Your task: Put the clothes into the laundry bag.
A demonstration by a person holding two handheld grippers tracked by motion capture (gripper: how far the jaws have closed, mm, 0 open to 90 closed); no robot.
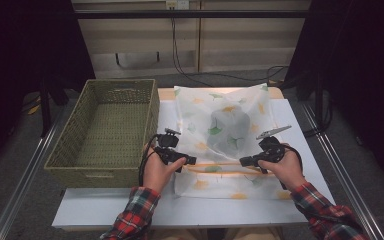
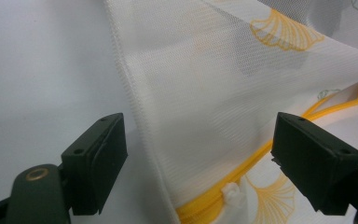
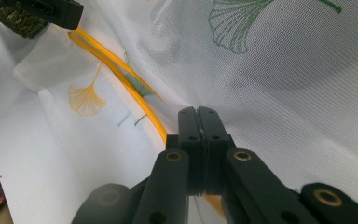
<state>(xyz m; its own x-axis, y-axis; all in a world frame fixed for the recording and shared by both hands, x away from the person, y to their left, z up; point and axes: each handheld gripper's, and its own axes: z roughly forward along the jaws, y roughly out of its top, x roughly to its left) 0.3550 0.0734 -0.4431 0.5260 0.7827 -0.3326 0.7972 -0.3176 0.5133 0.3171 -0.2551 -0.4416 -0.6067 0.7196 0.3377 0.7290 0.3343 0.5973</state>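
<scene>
Right gripper (image 3: pixel 198 116) clamps mesh bag (image 1: pixel 220 125) at its yellow zipper (image 3: pixel 121 74), steadying it; left gripper (image 2: pixel 200 154) gapes astride the bag's edge.

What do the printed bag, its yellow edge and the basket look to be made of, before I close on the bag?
The bag looks like fine white synthetic mesh: a woven grid shows, something dark shows through, and ginkgo leaves are printed on it. Its yellow zipper looks like plastic or nylon tape, with a white plastic pull. The basket looks like woven grass or rattan, matte olive, with a coarse plaited texture.
</scene>
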